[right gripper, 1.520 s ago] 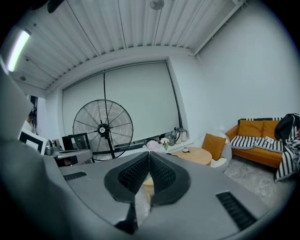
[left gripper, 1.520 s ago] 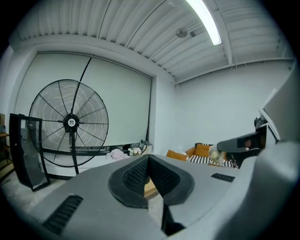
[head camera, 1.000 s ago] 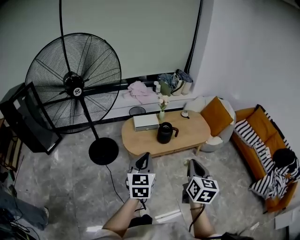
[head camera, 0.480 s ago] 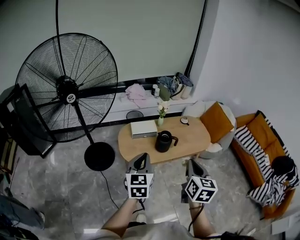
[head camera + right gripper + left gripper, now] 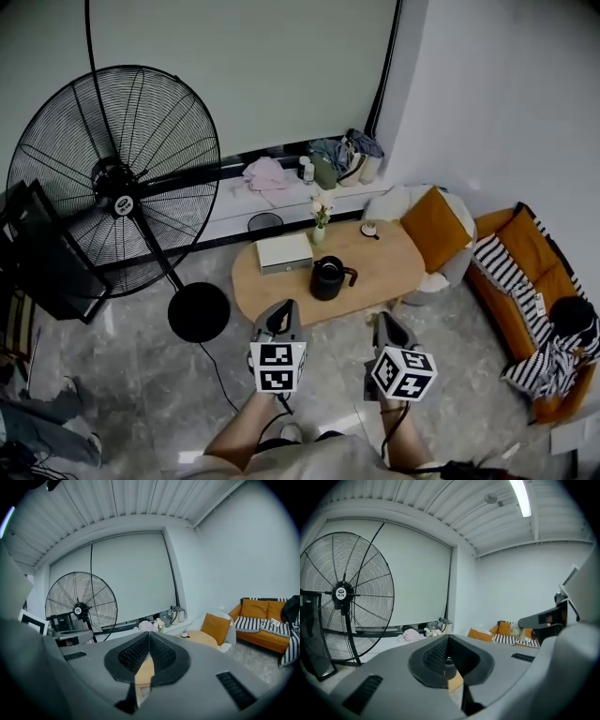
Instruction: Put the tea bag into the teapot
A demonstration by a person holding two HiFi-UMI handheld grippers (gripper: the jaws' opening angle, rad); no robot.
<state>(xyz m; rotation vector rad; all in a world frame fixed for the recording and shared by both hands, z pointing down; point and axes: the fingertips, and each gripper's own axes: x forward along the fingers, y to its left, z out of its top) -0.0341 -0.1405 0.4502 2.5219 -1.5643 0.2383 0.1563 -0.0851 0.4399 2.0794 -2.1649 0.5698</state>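
A black teapot (image 5: 328,278) with its handle to the right stands in the middle of an oval wooden table (image 5: 384,272). I cannot make out a tea bag from here; a small round white item (image 5: 368,230) lies near the table's far edge. Both grippers hang in the air short of the table's near edge, side by side. My left gripper (image 5: 286,307) (image 5: 449,637) is shut and empty, with the teapot (image 5: 449,668) showing through the slit below its pads. My right gripper (image 5: 384,320) (image 5: 149,633) is shut and empty too.
A white box (image 5: 284,251) and a small flower vase (image 5: 319,217) share the table. A big standing fan (image 5: 117,192) with its round base (image 5: 199,311) is at the left. An orange cushion (image 5: 429,228) on a pale seat and an orange sofa (image 5: 525,281) are at the right.
The head view has swung a little, so the fan sits further left in the picture. Both grippers keep their place before me and stay shut.
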